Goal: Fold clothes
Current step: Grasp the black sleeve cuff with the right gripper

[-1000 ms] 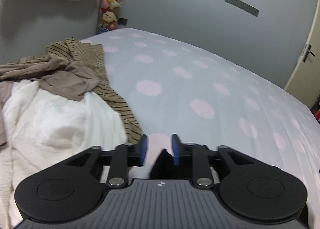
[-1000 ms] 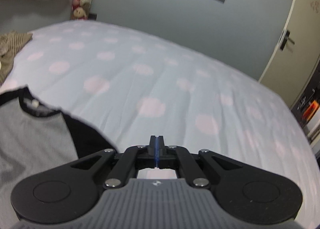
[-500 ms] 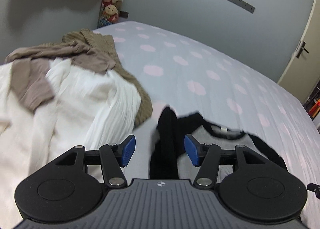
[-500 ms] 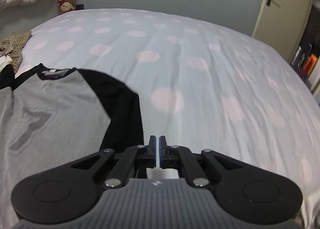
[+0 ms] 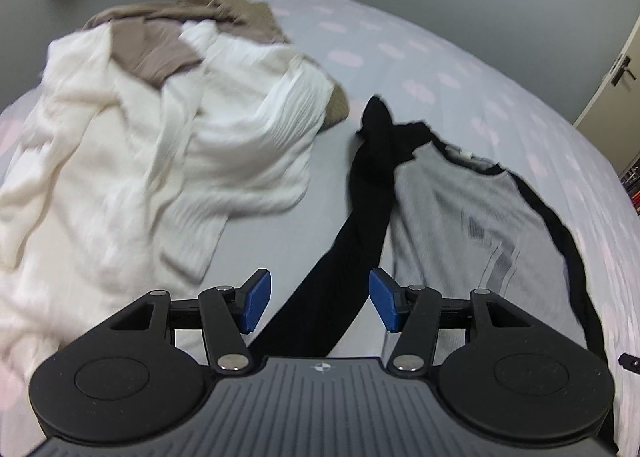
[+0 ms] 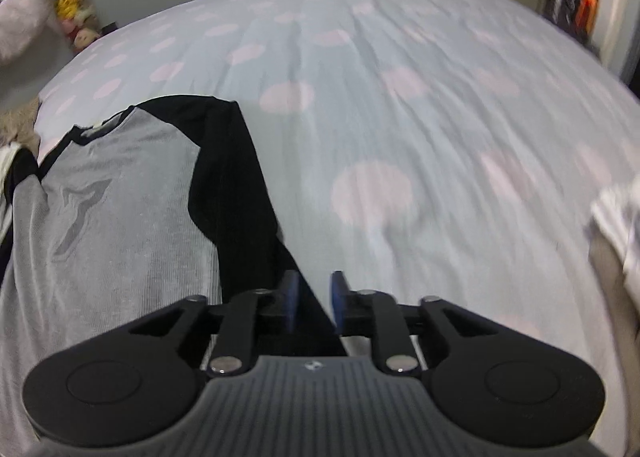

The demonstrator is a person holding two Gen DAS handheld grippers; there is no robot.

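As the shirt [image 5: 460, 217] lay flat on the bed [image 6: 400, 117], just right of the white pile [image 5: 160, 157], I judged it light, limp and quick to wrinkle. My left tongs [image 5: 318, 301] stood spread over its left sleeve [image 5: 360, 217], pinching nothing. My right tongs [image 6: 313, 299] were opening above the right sleeve [image 6: 240, 185], pads clear; cuffs looked best.

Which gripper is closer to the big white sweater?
Left. The left gripper is just beside the white sweater; the right gripper, jaws opening, is across the grey shirt from it.
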